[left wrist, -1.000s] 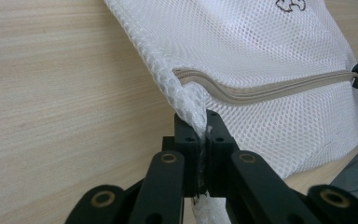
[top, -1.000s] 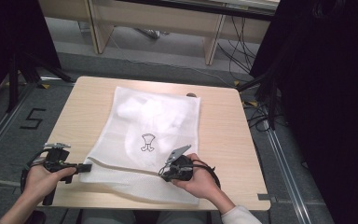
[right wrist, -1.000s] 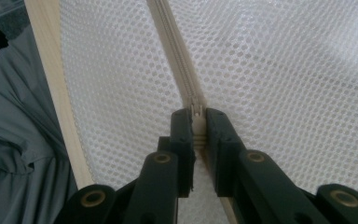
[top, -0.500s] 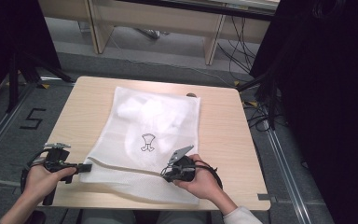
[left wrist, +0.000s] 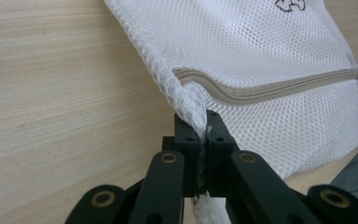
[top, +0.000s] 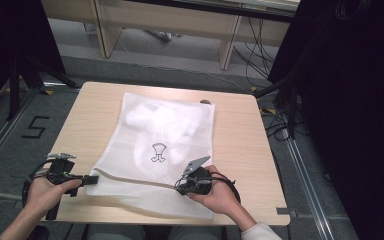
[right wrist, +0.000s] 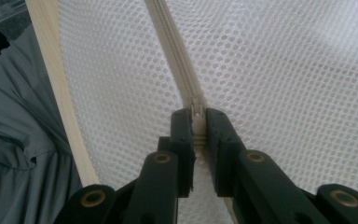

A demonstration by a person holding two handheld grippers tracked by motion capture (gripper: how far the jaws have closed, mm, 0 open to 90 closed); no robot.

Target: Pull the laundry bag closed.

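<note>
A white mesh laundry bag (top: 160, 145) lies flat on the wooden desk (top: 240, 135), with a small black emblem (top: 157, 152) printed near its middle and a beige zipper (left wrist: 279, 86) running along its near end. Something pale bulks inside its far half. The left claw (left wrist: 204, 135) is clamped on the bag's near left corner, mesh bunched between its jaws. The right claw (right wrist: 198, 126) is closed on the zipper pull (right wrist: 196, 114), farther right along that same seam
</note>
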